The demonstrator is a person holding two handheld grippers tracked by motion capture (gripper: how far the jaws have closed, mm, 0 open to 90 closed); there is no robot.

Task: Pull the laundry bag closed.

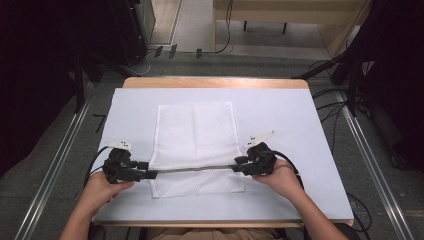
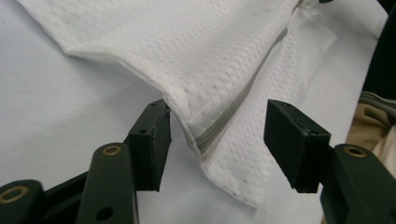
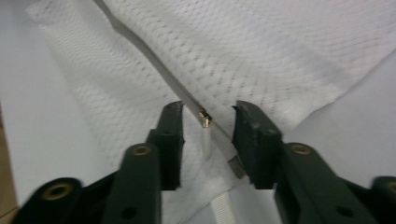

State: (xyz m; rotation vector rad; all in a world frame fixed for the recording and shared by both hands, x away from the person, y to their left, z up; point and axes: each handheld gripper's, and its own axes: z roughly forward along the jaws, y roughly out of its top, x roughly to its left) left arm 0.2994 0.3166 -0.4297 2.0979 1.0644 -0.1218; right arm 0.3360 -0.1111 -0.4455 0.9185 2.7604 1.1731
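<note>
A white mesh bag [image 1: 195,131] lies flat on the white table top [image 1: 280,115], with a grey zipper [image 1: 195,169] running across near its front edge. My left gripper [image 1: 150,172] sits at the zipper's left end. In the left gripper view its jaws [image 2: 217,142] stand open on either side of the bag's corner and the zipper end [image 2: 211,135], with its pads [image 2: 156,140] apart from the cloth. My right gripper [image 1: 239,165] is at the zipper's right end. Its jaws [image 3: 208,135] are open, and the brass slider [image 3: 204,118] with its white pull tab [image 3: 206,142] lies between them, not pressed.
The table's wooden rim [image 1: 215,82] shows at the far edge. Dark stands and cables [image 1: 345,107] flank the table on the floor. Metal rails [image 1: 55,165] run along both sides. The person's tan clothing [image 2: 373,121] is close behind the left gripper.
</note>
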